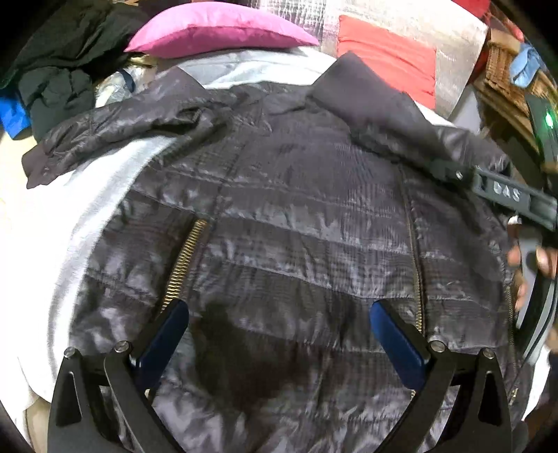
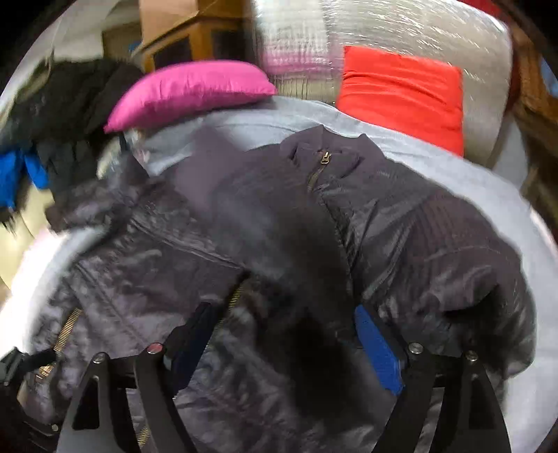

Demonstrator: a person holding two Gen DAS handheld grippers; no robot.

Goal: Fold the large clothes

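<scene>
Quilted dark jacket lies under the left claw and right claw, both spread wide, gripping nothing.

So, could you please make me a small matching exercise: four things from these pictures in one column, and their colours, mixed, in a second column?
Things:
1. jacket
2. flat cushion
3. square cushion
4. sheet

Colours:
A. red
B. pale grey-white
C. dark grey
D. pink

Pairs: 1-C, 2-D, 3-A, 4-B
</scene>
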